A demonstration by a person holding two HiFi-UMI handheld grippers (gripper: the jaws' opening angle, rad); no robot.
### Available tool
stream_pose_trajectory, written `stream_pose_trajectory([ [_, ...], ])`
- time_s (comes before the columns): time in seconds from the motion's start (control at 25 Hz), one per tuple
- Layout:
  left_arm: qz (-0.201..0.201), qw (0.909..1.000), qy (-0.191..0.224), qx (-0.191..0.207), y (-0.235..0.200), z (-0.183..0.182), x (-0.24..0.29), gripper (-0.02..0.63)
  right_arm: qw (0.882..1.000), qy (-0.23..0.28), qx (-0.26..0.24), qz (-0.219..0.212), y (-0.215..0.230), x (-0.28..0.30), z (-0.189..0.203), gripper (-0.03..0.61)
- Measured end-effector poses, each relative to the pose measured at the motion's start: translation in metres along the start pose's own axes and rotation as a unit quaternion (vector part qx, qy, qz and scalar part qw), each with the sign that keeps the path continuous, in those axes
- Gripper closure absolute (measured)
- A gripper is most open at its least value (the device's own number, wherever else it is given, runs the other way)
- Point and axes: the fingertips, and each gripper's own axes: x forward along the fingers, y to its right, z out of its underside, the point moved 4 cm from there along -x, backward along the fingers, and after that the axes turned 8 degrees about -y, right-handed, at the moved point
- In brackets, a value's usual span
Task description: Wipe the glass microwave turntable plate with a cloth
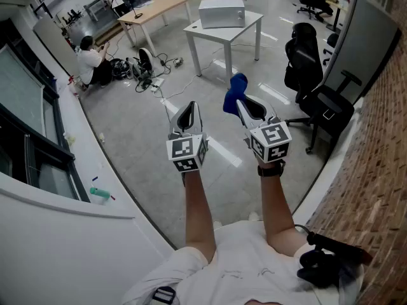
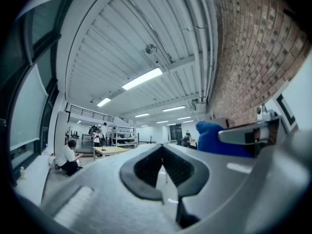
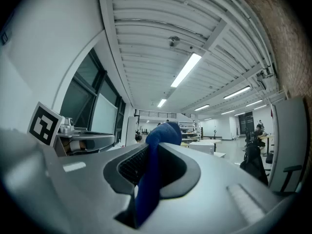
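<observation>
I hold both grippers up in front of me, above the floor of a large office. My right gripper [image 1: 245, 105] [image 3: 147, 179] is shut on a blue cloth [image 1: 234, 91] [image 3: 157, 145], which sticks out past the jaw tips. The left gripper [image 1: 187, 108] [image 2: 165, 173] is shut with nothing in it, level with the right one and just to its left. From the left gripper view the blue cloth [image 2: 213, 138] shows at the right. A white microwave [image 1: 221, 13] stands on a white table [image 1: 252, 26] far ahead. No glass turntable plate is in view.
Black office chairs [image 1: 304, 61] stand to the right along a brick wall [image 1: 381, 145]. A person [image 1: 91, 60] sits on the floor at the far left, beside cables [image 1: 150, 75]. A wooden table [image 1: 154, 9] stands behind. A window ledge [image 1: 57, 196] runs along my left.
</observation>
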Motion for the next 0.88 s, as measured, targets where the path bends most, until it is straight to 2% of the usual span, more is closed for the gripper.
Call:
stream_pose_trajectory([
  [0.4, -0.008, 1.0000, -0.002, -0.003, 0.003, 0.003, -0.003, 0.612, 1.000, 0.001, -0.007, -0.017, -0.006, -0.002, -0.003, 0.520],
  [0.88, -0.008, 0.9999, 0.000, 0.008, 0.043, -0.004, 0.001, 0.612, 1.000, 0.007, -0.014, -0.025, 0.016, -0.020, -0.005, 0.518],
])
